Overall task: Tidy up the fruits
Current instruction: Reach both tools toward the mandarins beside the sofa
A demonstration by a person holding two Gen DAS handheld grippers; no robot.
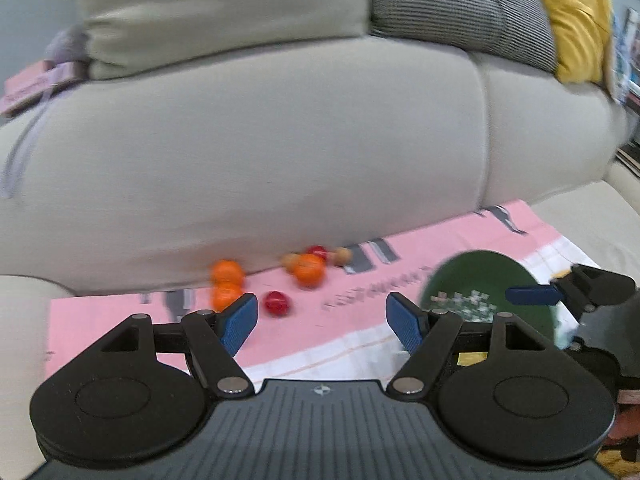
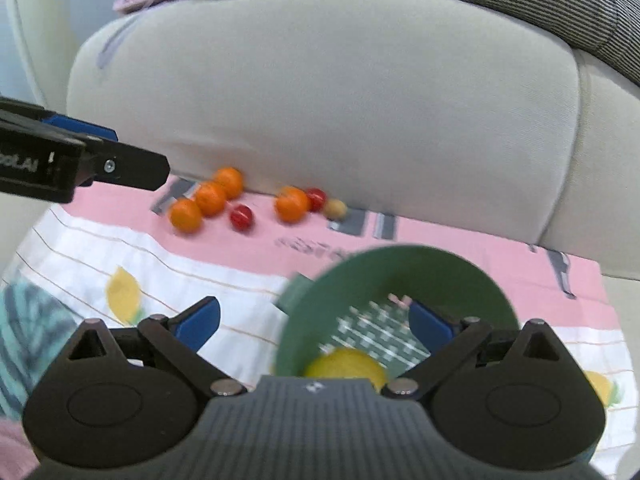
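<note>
Both grippers are hanging with jaws spread and empty: the left gripper (image 1: pixel 322 322) is facing the fruit cluster (image 1: pixel 276 280) ahead on the pink cloth (image 1: pixel 460 236), nearer it. Beyond the right gripper (image 2: pixel 316 326), the green basket (image 2: pixel 400 264) is lying just beneath, holding a yellow fruit (image 2: pixel 346 366).

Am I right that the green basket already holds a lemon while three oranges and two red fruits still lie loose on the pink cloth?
Not quite: four oranges lie loose on the pink cloth, as the right wrist view shows. The rest holds: the green basket holds a lemon, and two red fruits lie loose.
</note>
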